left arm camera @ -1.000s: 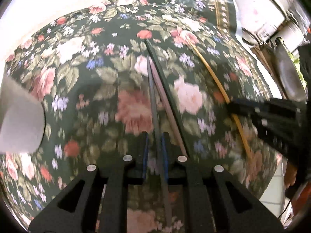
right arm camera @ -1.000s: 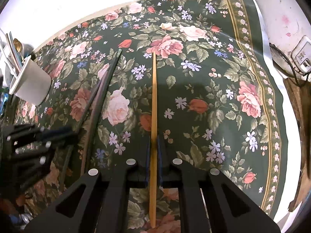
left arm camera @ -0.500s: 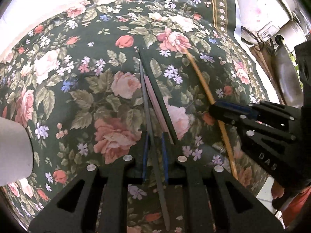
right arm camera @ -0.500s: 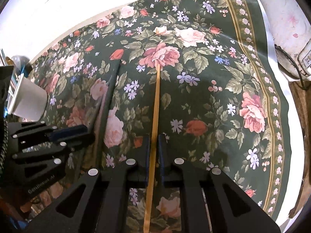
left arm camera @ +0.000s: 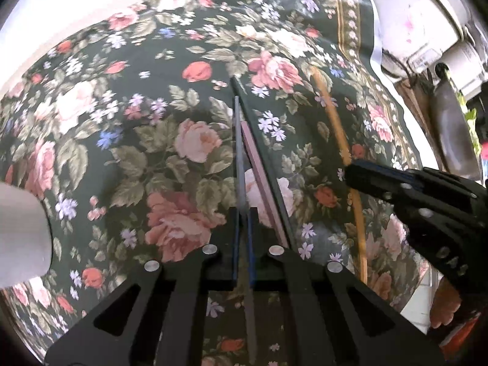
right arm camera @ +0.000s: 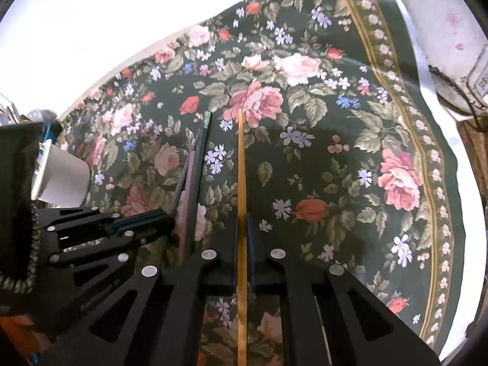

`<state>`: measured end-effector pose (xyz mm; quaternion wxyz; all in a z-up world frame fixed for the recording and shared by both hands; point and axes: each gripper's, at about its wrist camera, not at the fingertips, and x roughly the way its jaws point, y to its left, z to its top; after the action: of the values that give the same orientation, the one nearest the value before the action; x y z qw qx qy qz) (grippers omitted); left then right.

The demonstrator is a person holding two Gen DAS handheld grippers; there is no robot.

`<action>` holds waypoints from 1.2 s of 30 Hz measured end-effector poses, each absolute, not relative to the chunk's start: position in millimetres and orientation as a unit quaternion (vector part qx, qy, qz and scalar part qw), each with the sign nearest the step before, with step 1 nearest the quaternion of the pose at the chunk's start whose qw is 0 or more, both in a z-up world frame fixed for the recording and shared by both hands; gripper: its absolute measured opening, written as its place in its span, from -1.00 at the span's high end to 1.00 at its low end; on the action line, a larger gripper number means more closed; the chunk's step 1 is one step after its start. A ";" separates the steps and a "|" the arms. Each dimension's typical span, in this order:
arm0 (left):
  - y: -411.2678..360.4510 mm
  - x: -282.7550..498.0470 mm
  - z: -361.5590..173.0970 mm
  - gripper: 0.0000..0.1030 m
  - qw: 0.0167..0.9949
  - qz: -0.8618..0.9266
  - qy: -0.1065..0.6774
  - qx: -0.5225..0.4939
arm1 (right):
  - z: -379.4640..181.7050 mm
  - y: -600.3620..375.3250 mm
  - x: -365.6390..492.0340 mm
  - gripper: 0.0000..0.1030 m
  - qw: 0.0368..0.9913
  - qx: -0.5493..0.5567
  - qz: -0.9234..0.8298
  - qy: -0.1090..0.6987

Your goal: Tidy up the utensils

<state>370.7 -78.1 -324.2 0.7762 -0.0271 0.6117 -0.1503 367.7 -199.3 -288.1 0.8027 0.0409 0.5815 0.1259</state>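
My left gripper [left arm camera: 242, 213] is shut on a grey chopstick [left arm camera: 238, 152] that runs forward above the floral tablecloth. A pink chopstick [left arm camera: 259, 177] and a dark green chopstick [left arm camera: 265, 164] lie on the cloth just right of it. My right gripper [right arm camera: 242, 218] is shut on a yellow wooden chopstick [right arm camera: 241, 167]. The right gripper also shows in the left wrist view [left arm camera: 360, 174], and the left gripper shows in the right wrist view [right arm camera: 158, 219]. A white cup [right arm camera: 61, 180] stands at the left and holds utensils.
The floral tablecloth [right arm camera: 335, 152] covers the table, with a gold border at the right edge [right arm camera: 427, 140]. A white appliance and cables [right arm camera: 457, 61] sit beyond that edge. The cup also shows at the left in the left wrist view [left arm camera: 21, 238].
Both grippers have lifted and drawn back with their chopsticks. The cloth pattern has shifted away in both views. The grey chopstick has separated from the pink and green ones.
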 end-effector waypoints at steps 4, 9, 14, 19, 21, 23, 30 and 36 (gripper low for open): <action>-63.5 359.7 -302.7 0.95 0.797 -0.144 0.585 -0.045 | -266.5 -200.9 358.6 0.90 0.818 0.047 0.130 0.559; -48.0 345.1 -272.0 0.95 0.818 -0.142 0.552 -0.077 | -237.9 -195.0 349.0 0.90 0.838 0.043 0.140 0.527; -39.2 330.7 -244.0 0.96 0.842 -0.134 0.515 -0.090 | -214.7 -185.9 342.5 0.90 0.851 0.043 0.150 0.501; -23.8 316.1 -217.8 0.97 0.867 -0.118 0.476 -0.091 | -194.3 -173.9 334.5 0.90 0.864 0.035 0.163 0.475; -17.0 312.5 -209.9 0.97 0.875 -0.109 0.462 -0.090 | -188.5 -168.9 332.7 0.90 0.868 0.032 0.168 0.466; -10.6 308.6 -200.7 0.98 0.884 -0.100 0.448 -0.089 | -182.8 -163.3 332.1 0.90 0.872 0.030 0.174 0.457; 18.3 300.0 -164.1 1.00 0.910 -0.075 0.398 -0.091 | -161.6 -142.6 332.2 0.90 0.881 0.021 0.199 0.429; 45.6 291.1 -133.3 1.00 0.927 -0.054 0.359 -0.097 | -140.9 -117.9 335.6 0.90 0.887 0.019 0.226 0.403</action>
<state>291.1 45.6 -133.3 0.9267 -0.0972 0.3590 -0.0537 335.6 -117.9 -140.9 0.8868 0.0189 0.4028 0.2256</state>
